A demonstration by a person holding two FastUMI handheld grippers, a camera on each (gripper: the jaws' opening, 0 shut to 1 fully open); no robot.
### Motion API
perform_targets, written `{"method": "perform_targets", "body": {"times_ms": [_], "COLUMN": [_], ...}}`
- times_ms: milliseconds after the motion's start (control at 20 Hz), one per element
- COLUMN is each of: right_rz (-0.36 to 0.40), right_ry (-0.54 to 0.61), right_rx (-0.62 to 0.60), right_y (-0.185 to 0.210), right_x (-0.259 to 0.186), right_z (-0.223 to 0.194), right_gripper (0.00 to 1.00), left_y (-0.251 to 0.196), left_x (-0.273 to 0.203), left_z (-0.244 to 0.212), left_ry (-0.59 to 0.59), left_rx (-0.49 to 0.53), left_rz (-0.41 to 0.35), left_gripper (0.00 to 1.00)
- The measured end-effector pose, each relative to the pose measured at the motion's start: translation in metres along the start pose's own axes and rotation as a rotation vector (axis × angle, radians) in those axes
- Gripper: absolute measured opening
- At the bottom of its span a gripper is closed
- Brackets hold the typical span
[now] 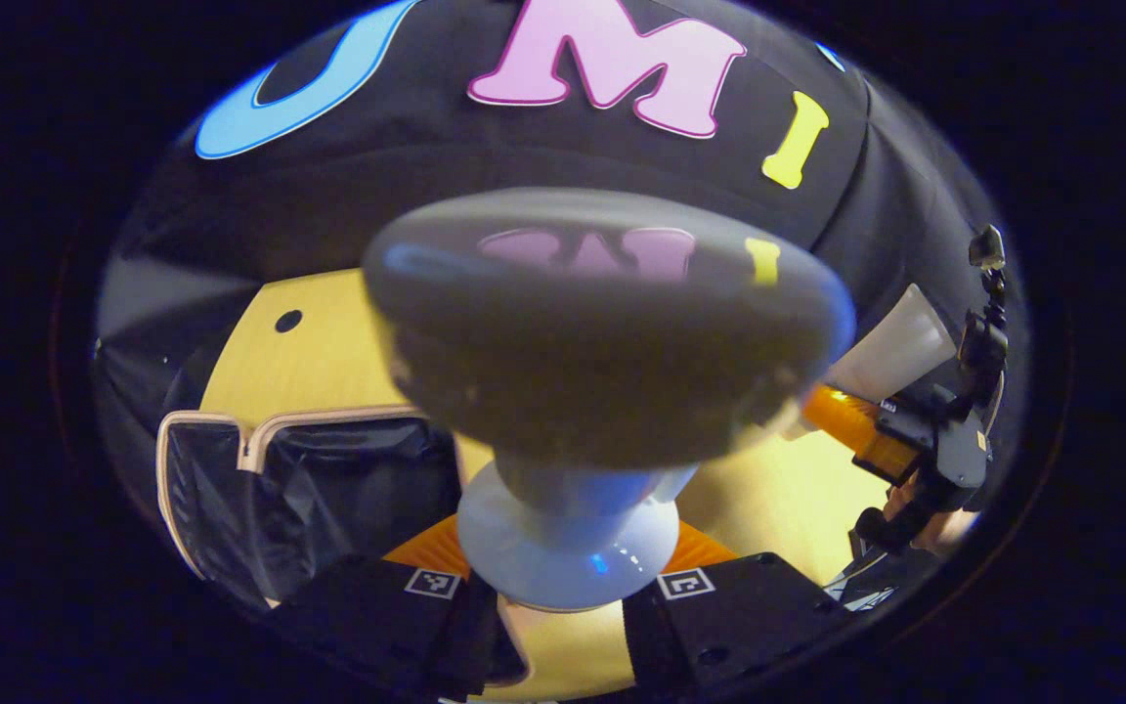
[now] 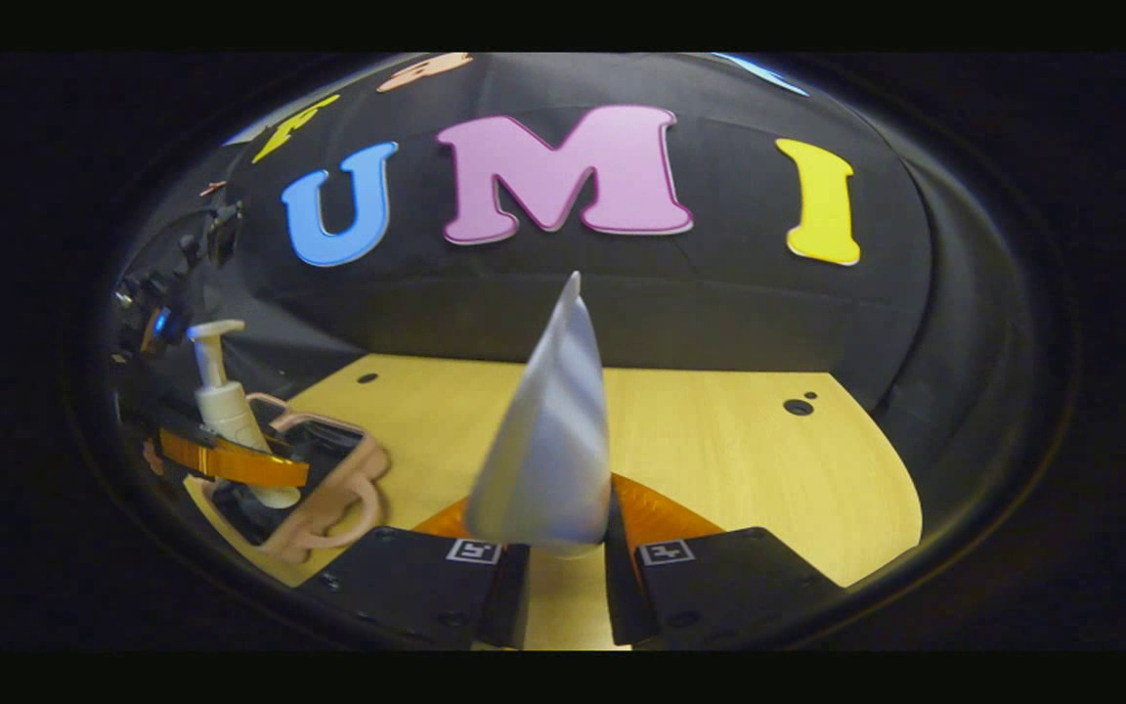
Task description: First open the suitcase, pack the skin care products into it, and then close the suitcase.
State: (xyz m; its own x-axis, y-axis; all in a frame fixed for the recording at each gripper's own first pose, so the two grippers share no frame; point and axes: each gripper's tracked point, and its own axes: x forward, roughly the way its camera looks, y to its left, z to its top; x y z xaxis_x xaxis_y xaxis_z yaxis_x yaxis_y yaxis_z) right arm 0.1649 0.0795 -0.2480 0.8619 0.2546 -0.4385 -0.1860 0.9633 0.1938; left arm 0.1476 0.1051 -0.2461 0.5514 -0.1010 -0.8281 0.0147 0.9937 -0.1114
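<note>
In the left gripper view, our left gripper (image 1: 563,587) has its fingers clenched on a pump bottle (image 1: 568,533), pressing its pale blue body from both sides. The bottle's pump head looms large and blurred right before the lens, covering much of the middle of the scene. Behind it lies the yellow wooden tabletop (image 1: 314,357). At lower left, on the tabletop, we see the open suitcase (image 1: 299,489), its pale rim framing a dark lining. Off to the right, the right gripper (image 1: 851,406) shows farther away, held by a hand (image 1: 930,523), with a white tube (image 1: 890,347) between its fingers, the tube's wide flat end pointing up and away.

In the right gripper view, our right gripper (image 2: 563,567) grasps the white tube (image 2: 548,440) near its base, both fingers pressing on it; the tube stands upright and narrows to a thin edge at the top. The tabletop (image 2: 739,450) spreads out behind it. At the far left, the left gripper (image 2: 231,460) holds the pump bottle (image 2: 223,401) upright, above or just in front of the open suitcase (image 2: 328,489), whose pinkish rim and dark inside rest on the tabletop. We cannot tell whether the bottle touches the suitcase.
</note>
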Motion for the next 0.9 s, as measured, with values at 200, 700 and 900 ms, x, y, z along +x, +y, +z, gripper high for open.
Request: {"method": "perform_targets", "body": {"times_ms": [200, 700, 900], "right_rz": [0.075, 0.2, 0.238], "right_ry": [-0.043, 0.062, 0.157], "right_rx": [-0.022, -0.077, -0.054], "right_y": [0.059, 0.156, 0.183], "right_x": [-0.015, -0.04, -0.034], "right_z": [0.015, -0.017, -0.035], "right_gripper": [0.35, 0.36, 0.35], "left_y": [0.08, 0.143, 0.137], "left_x": [-0.029, 0.043, 0.051], "left_z": [-0.065, -0.179, -0.171], "left_ry": [0.243, 0.602, 0.591], "left_rx": [-0.043, -0.212, -0.211], "left_rz": [0.044, 0.186, 0.164], "left_gripper": [0.58, 0.62, 0.59]}}
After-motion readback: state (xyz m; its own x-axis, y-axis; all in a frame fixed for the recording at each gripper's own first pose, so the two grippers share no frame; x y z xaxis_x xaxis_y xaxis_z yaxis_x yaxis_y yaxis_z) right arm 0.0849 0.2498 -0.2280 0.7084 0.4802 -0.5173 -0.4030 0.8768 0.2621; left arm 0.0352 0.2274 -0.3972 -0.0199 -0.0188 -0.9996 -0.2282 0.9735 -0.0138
